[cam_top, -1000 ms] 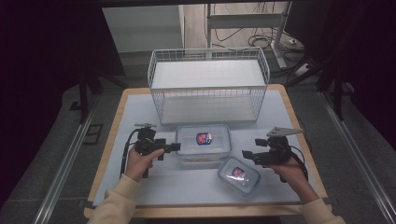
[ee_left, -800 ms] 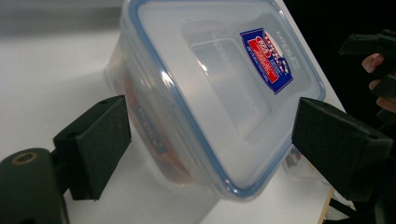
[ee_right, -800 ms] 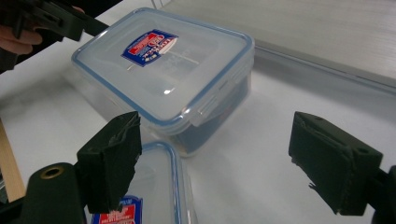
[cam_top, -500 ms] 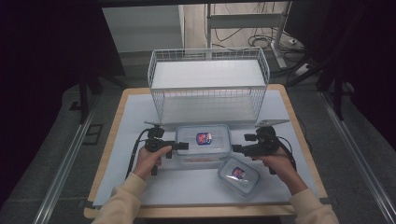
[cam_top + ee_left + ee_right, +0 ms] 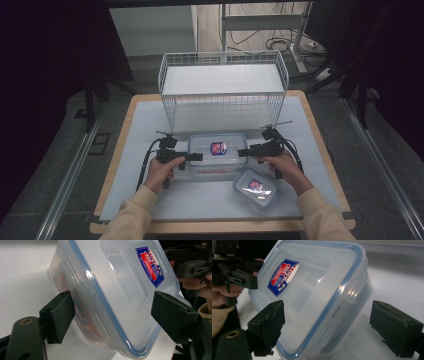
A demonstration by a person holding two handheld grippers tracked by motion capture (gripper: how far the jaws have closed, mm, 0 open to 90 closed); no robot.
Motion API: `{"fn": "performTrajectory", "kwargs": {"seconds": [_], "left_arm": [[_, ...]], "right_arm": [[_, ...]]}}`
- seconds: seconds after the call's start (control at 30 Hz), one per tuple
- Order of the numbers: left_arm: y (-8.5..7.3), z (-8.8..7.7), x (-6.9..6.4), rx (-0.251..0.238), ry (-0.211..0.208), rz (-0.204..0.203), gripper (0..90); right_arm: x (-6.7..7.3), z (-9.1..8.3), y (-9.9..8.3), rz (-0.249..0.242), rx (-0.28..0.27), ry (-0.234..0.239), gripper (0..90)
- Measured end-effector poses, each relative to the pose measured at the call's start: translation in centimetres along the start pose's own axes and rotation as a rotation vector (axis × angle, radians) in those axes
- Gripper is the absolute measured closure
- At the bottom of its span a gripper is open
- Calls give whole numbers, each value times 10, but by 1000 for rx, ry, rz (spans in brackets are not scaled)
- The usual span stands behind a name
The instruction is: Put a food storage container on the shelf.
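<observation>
A clear plastic container (image 5: 218,155) with a blue-edged lid and a red and blue sticker sits at the table's middle. My left gripper (image 5: 197,157) points at its left end. In the left gripper view the container (image 5: 120,290) lies between the jaws of that gripper (image 5: 115,315). Those jaws have just been closing; one pad (image 5: 60,315) is beside the wall and the other over the lid, and I see no firm press. My right gripper (image 5: 242,152) points at the right end. In the right gripper view the box corner (image 5: 317,302) lies between its wide-open jaws (image 5: 329,327).
A smaller lidded container (image 5: 255,187) with the same sticker lies at the front right, under my right forearm. A white wire basket (image 5: 220,59) stands just behind the large container. The white mat (image 5: 145,125) ends close to the table's wooden edges.
Both grippers have moved inward to the large container. The left slid right to its left end. The right came from beside the small container to the large one's right end.
</observation>
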State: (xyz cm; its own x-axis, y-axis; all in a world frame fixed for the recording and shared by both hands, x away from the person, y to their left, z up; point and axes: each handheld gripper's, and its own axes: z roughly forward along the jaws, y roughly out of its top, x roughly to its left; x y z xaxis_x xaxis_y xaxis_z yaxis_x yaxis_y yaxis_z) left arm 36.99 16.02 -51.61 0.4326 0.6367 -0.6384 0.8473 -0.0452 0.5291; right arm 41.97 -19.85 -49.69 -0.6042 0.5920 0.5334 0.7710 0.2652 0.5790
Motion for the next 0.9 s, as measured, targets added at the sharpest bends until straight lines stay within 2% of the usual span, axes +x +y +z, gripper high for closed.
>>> {"fn": "performTrajectory", "kwargs": {"seconds": [0.07, 0.2, 0.3, 0.5, 0.9], "left_arm": [[0, 0, 0, 2, -2, 0, 203], [-1, -1, 1, -12, -7, -14, 218], [-1, -1, 1, -12, -5, -17, 228], [-2, -4, 1, -25, -2, -11, 257], [-3, -13, -1, -74, 9, -6, 348]], "right_arm": [[-2, 2, 1, 18, 2, 28, 158], [-2, 5, 0, 26, 19, 47, 241], [-2, 7, -1, 54, 26, 62, 244], [-7, 3, -3, 109, 6, 91, 321], [1, -3, -3, 112, -14, 74, 401]]}}
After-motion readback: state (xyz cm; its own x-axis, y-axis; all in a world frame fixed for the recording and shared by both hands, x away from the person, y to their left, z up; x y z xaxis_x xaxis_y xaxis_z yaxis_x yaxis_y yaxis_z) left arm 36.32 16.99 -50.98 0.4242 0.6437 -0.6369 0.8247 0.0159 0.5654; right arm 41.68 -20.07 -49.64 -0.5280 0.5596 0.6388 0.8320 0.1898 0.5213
